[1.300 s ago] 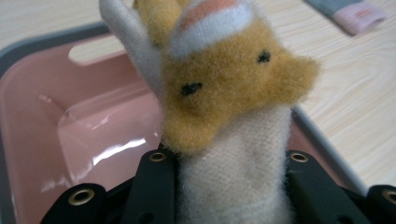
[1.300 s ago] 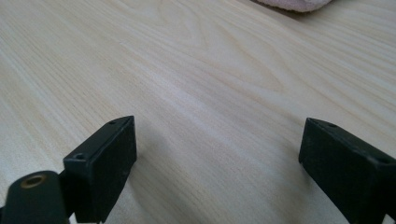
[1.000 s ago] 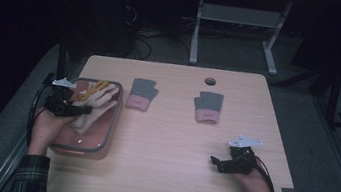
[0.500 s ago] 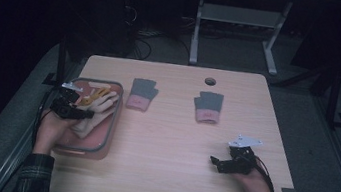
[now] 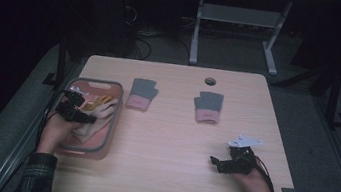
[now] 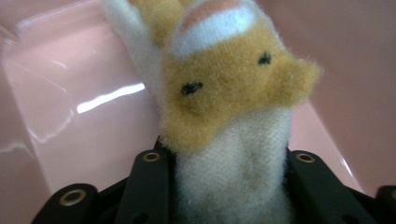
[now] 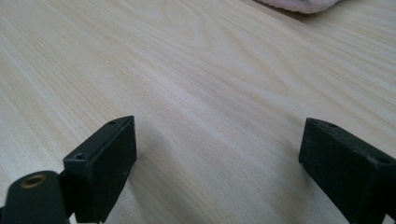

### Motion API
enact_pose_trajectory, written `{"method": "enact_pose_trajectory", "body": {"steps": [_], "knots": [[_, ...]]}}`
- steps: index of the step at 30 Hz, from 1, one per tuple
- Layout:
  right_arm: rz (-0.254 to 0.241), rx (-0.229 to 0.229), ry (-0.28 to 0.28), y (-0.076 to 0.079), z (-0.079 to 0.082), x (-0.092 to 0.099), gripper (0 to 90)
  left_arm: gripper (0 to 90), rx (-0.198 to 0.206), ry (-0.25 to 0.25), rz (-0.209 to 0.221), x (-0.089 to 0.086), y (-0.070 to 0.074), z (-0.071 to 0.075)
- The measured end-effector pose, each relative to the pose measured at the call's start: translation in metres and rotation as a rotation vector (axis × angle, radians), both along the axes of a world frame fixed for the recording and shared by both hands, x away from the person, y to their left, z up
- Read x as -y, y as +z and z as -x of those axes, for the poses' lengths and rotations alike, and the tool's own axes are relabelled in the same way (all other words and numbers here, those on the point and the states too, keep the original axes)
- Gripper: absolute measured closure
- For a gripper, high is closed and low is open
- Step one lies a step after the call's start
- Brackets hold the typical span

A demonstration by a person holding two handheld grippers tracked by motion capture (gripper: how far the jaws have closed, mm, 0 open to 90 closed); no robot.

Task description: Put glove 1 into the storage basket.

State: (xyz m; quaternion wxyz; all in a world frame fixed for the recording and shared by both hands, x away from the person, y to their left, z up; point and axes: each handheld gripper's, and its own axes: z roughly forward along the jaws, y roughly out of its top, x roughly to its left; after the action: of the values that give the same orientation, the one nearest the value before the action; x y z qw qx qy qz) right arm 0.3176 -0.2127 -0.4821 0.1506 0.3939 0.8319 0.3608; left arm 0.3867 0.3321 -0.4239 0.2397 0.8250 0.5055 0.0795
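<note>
Left tongs over the pink tray at the surface's left edge: jaws flank the cream-and-orange glove, which lies in the tray; they have just been opening, and whether the pads press it cannot be told. Right tongs rest released on bare wood. Two grey-and-pink gloves lie farther back.

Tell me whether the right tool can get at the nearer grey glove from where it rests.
Probably yes. The right tool rests open on bare table, and nothing lies between it and the grey glove beyond it.
</note>
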Motion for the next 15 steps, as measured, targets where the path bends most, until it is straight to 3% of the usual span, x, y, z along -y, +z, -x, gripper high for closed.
{"method": "enact_pose_trajectory", "body": {"steps": [3,6,11,15], "knots": [[0.0,0.0,0.0,0.0,0.0,0.0,10.8,56.3,-0.018,-0.001,0.0,-0.001,-0.004,-0.001],[0.0,0.0,0.0,0.0,0.0,0.0,10.8,43.3,-0.036,-0.007,0.015,-0.001,-0.007,-0.002],[0.0,0.0,0.001,0.0,0.0,0.0,10.8,24.5,-0.004,-0.006,0.022,0.0,-0.004,-0.001],[0.0,0.0,0.002,0.0,0.0,0.0,10.8,16.0,0.031,0.004,0.019,-0.001,0.004,0.001]]}}
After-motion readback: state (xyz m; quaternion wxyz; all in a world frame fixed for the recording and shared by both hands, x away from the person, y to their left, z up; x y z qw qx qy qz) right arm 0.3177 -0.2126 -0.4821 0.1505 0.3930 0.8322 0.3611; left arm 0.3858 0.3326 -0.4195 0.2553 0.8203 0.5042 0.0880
